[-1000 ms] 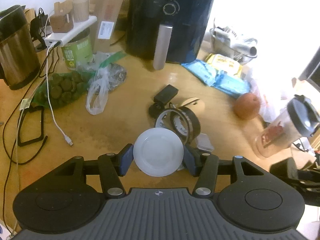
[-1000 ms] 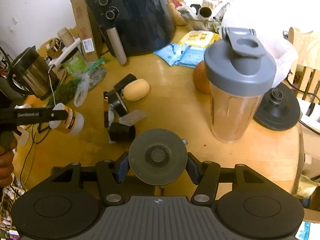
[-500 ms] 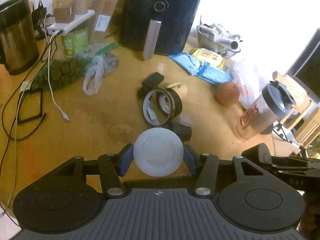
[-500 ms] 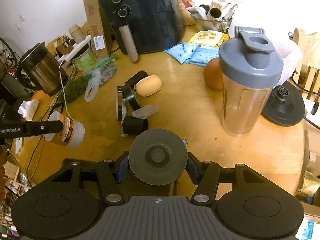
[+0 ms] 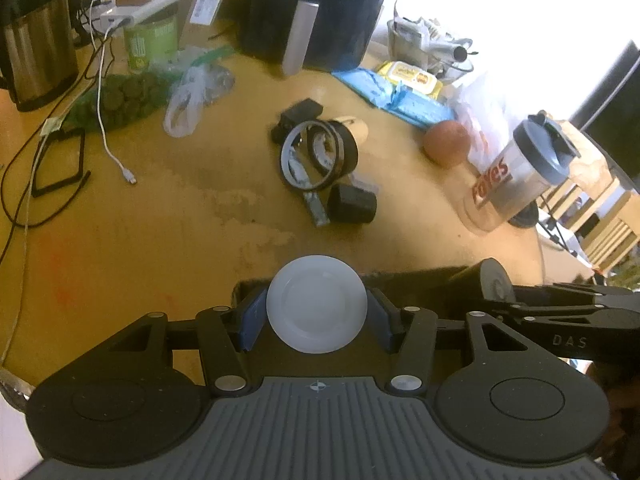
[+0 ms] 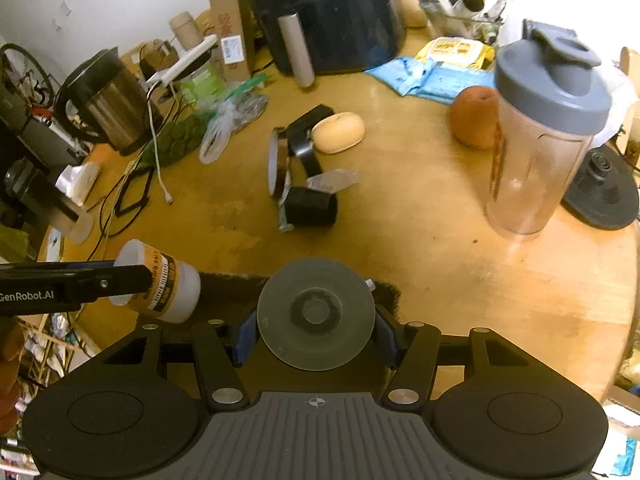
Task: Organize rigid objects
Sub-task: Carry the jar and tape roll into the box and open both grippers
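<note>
My left gripper (image 5: 316, 314) is shut on a white plastic jar (image 5: 316, 304), whose round white end faces the camera. The right wrist view shows the same jar (image 6: 160, 284) from the side, tilted, with an orange-brown label. My right gripper (image 6: 316, 322) is shut on a dark grey round canister (image 6: 316, 314), which also appears at the right of the left wrist view (image 5: 486, 284). Both hover side by side over the near part of the wooden table (image 6: 460, 264). Below them runs the dark fuzzy rim of a black bin (image 5: 248, 286); its inside is hidden.
Mid-table lie tape rolls (image 5: 320, 152), a black cylinder (image 5: 352, 204) and a tan oval object (image 6: 338, 132). A shaker bottle (image 6: 540, 152) and an orange fruit (image 6: 474, 122) stand right. An air fryer (image 6: 320, 12), kettle (image 5: 36, 36), cables (image 5: 104, 120) and bags crowd the back and left.
Both grippers have drawn back toward the near edge of the table with their loads still held. The dark bin rim has come into view under them, and the right gripper now shows in the left view.
</note>
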Available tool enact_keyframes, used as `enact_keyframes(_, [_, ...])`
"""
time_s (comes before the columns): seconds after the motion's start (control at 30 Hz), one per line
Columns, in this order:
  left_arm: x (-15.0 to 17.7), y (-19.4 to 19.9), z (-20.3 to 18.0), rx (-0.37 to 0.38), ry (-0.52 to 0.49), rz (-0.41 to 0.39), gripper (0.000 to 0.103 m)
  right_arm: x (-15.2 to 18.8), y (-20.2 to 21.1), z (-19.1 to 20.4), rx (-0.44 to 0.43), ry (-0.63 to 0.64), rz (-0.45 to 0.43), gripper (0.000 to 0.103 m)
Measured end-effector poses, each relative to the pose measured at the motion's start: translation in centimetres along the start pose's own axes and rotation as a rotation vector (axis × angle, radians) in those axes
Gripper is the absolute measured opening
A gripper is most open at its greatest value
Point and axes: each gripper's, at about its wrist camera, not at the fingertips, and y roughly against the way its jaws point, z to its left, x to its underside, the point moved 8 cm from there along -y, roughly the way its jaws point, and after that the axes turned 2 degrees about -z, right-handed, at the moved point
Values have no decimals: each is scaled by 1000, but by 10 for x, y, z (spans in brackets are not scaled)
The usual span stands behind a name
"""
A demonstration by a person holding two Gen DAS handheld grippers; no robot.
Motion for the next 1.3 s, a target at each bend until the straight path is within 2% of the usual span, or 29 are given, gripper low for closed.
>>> enact_keyframes(0.3, [13, -14, 1, 2, -14, 38, 53, 12, -12, 7, -6, 24, 48, 61])
enact_keyframes(0.77, [22, -45, 6, -80, -79, 116, 53, 20, -47, 9, 18, 108, 135, 61])
enact_keyframes(0.93, [21, -50, 12, -99, -70, 124, 53, 22, -58, 10, 49, 145, 157, 62])
enact_keyframes(1.0, [19, -49, 10, -92, -75, 101, 54, 21, -61, 10, 63, 157, 158, 62])
enact_keyframes(1.07, [16, -45, 8, -126, -97, 77, 54, 20, -62, 11, 77, 167, 153, 63])
enact_keyframes(1.13, [14, -43, 5, -129, -115, 72, 54, 17, -59, 12, 80, 170, 136, 77])
enact_keyframes(1.17, [13, -40, 5, -131, -118, 66, 55, 16, -57, 13, 79, 170, 126, 78])
enact_keyframes(1.23, [11, -35, 5, -134, -115, 52, 55, 13, -53, 14, 68, 160, 113, 90])
enact_keyframes(1.3, [10, -30, 9, -161, -102, 35, 55, 10, -47, 16, 57, 141, 96, 96])
